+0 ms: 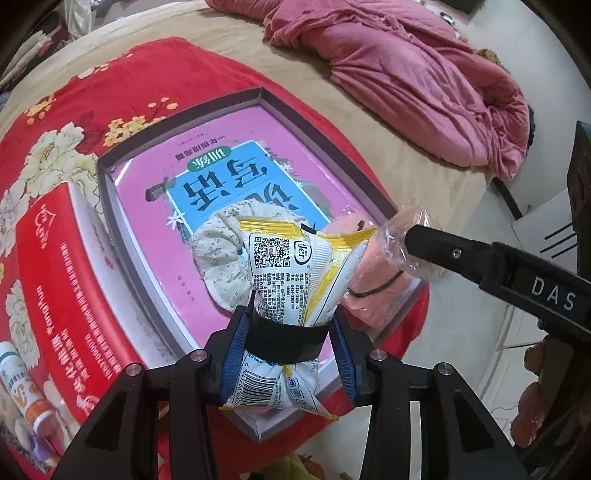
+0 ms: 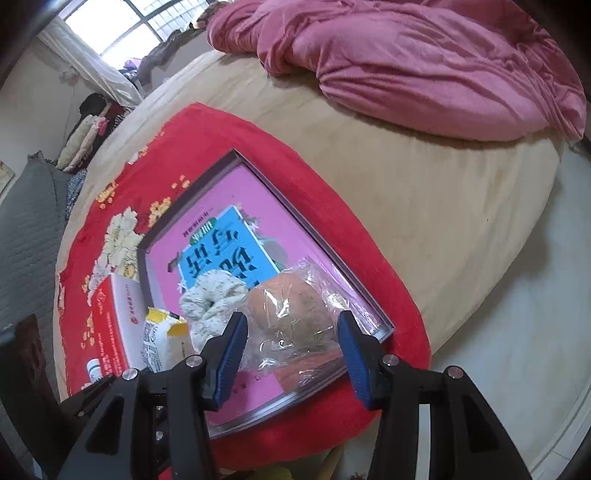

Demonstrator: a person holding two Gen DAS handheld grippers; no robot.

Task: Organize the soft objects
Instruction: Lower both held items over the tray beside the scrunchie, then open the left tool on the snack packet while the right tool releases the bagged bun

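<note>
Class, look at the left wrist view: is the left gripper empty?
No: the left gripper is clamped on a white-and-yellow packet above the shallow box.

A home bedroom: a beige-sheeted bed (image 2: 424,206) bearing a crumpled pink quilt (image 2: 406,66) and red floral blanket (image 1: 92,96), beside a bright curtained window (image 2: 122,33).

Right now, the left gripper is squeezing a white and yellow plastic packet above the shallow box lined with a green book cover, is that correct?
Not quite: the book cover lining the shallow box is pink, as the left wrist view shows. The left gripper does squeeze the white and yellow plastic packet above it.
</note>
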